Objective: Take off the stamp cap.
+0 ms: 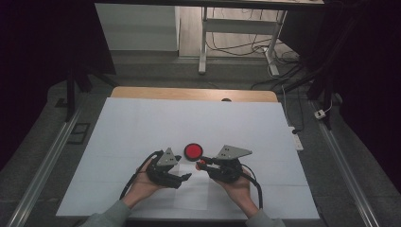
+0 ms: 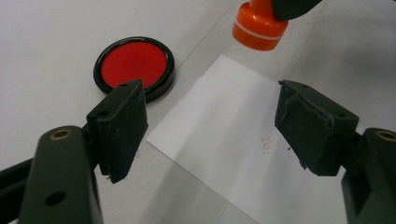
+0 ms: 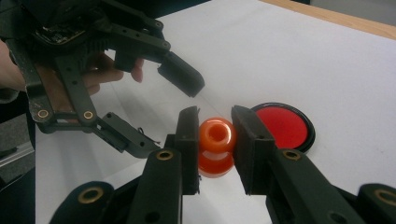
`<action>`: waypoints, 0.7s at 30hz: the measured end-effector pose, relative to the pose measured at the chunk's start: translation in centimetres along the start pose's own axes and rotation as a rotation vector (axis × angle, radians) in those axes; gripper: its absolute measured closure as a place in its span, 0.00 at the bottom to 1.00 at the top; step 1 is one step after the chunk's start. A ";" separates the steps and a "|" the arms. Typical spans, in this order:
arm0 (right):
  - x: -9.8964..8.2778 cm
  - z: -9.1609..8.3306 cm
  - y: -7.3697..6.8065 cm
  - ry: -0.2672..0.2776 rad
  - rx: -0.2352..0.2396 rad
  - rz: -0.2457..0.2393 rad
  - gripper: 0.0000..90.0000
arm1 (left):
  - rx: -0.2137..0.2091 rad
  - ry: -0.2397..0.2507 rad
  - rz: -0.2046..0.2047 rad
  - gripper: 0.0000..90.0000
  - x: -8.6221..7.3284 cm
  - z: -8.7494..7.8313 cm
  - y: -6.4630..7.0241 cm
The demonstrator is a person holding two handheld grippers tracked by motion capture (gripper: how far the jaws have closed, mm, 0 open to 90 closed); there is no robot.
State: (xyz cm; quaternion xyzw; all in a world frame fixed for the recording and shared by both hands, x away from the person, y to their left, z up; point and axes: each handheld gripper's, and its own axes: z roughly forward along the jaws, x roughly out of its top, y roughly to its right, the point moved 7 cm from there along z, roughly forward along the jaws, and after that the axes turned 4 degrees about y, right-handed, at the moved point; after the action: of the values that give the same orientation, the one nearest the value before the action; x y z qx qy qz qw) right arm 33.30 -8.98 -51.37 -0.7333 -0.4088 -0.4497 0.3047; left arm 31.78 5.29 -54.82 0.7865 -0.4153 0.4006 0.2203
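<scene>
Since the orange stamp is already pinched between my right gripper jaws, I'd call the pickup part done. It's hanging handle-first toward that gripper's camera, lifted off the table as far as I can tell, just beside the round red ink pad sitting in its black tray. From the left gripper view you can see the stamp's base hovering past the far corner of the sheet of white paper, not touching it.

My left gripper has its jaws wide apart with nothing in them, poised low over the paper, looks like it's there to pin the sheet down. The paper has what might be a faint mark on it, too small to say.

What's left, by my guess: dab the stamp on the pad, hold the paper steady, press the stamp onto it. The pad is uncovered, so nothing is blocking that. In the high view both hands sit close together near the table's front edge.
</scene>
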 end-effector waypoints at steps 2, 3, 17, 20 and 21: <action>0.0 0.0 0.0 0.000 0.001 0.000 0.80 | -0.001 0.000 0.000 0.28 0.1 0.1 0.0; 0.0 0.1 0.0 0.000 0.001 0.001 0.80 | -0.003 -0.001 0.000 0.28 0.2 0.3 0.1; 0.1 0.1 -0.1 0.003 0.004 0.002 0.80 | -0.028 0.000 0.008 0.28 0.9 1.3 0.8; 0.1 0.1 -0.1 0.002 0.002 0.001 0.80 | -0.031 -0.002 0.011 0.29 1.0 1.6 0.9; 0.1 0.1 -0.1 0.004 0.004 0.002 0.80 | -0.032 -0.001 0.012 0.29 1.1 1.7 1.0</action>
State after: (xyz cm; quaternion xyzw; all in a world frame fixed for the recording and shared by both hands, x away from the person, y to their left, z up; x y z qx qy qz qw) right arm 33.30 -8.80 -51.35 -0.7323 -0.4082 -0.4502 0.3074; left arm 32.10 3.09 -54.91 0.7807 -0.4263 0.3946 0.2302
